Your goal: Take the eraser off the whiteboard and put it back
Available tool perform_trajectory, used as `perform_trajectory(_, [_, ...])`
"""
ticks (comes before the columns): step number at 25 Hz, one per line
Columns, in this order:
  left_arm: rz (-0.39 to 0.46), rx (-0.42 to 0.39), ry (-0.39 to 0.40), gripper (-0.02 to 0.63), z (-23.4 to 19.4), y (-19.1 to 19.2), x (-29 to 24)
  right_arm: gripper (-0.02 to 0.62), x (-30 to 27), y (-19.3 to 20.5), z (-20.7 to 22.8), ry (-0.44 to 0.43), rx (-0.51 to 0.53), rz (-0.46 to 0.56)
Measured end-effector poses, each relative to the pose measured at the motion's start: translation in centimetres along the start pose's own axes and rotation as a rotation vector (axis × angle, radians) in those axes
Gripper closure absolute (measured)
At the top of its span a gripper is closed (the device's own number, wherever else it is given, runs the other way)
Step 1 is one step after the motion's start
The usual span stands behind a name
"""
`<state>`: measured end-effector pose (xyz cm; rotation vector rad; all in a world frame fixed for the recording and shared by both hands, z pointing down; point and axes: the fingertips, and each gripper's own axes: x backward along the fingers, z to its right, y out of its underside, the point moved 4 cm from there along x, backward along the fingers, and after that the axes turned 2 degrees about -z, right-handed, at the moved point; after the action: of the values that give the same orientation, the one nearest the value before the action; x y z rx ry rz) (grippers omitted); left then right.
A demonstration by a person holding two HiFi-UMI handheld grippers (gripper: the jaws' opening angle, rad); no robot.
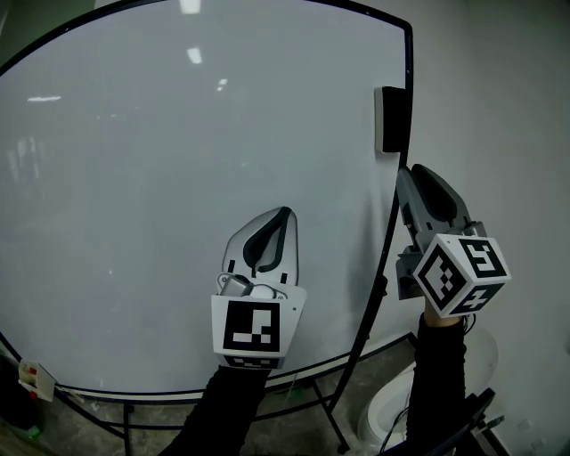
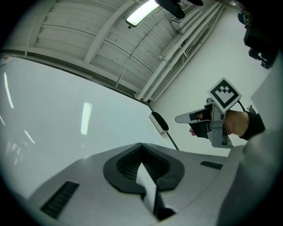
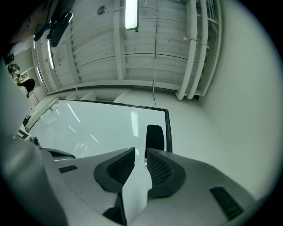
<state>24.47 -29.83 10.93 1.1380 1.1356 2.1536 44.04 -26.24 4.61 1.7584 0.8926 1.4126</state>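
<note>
1. Behind everything is a plain pale wall, and a long ceiling lamp shines high up.
2. A big whiteboard with a thin black frame fills the left and middle of the head view. Little glints of light shine on it, and it stands on black legs.
3. The left gripper is held in front of the lower middle of the board. Its jaws are pressed together with nothing between them (its own view shows this best).
4. The eraser is black. It sticks to the board high up at the right edge, right by the frame, and it stands upright.
5. The right gripper is just below the eraser and points up at it. Its jaws have only a thin gap, and the gap is empty. In the right gripper view the eraser shows just past the tips, in line with the gap, and the pads do not press on it.
6. A dark sleeve shows under the right gripper.
</note>
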Motion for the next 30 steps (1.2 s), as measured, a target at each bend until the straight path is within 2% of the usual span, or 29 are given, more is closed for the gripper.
perform_trajectory(4, [-0.013,0.001,0.022,0.601,1.1,1.0,-0.1,0.542,1.4,1.0,0.0,0.022,0.002,-0.003])
perform_trajectory(8, [-0.005,0.038,0.024,0.601,1.8,1.6,0.0,0.583,2.4,1.9,-0.1,0.026,-0.007,-0.015])
perform_trajectory(16, [-0.044,0.1,0.03,0.601,2.4,3.8,0.6,0.586,4.0,4.9,-0.8,0.031,-0.012,-0.078])
perform_trajectory(30, [-0.057,0.101,0.063,0.601,3.0,4.3,0.4,0.586,5.4,9.0,-1.7,0.041,-0.069,-0.155])
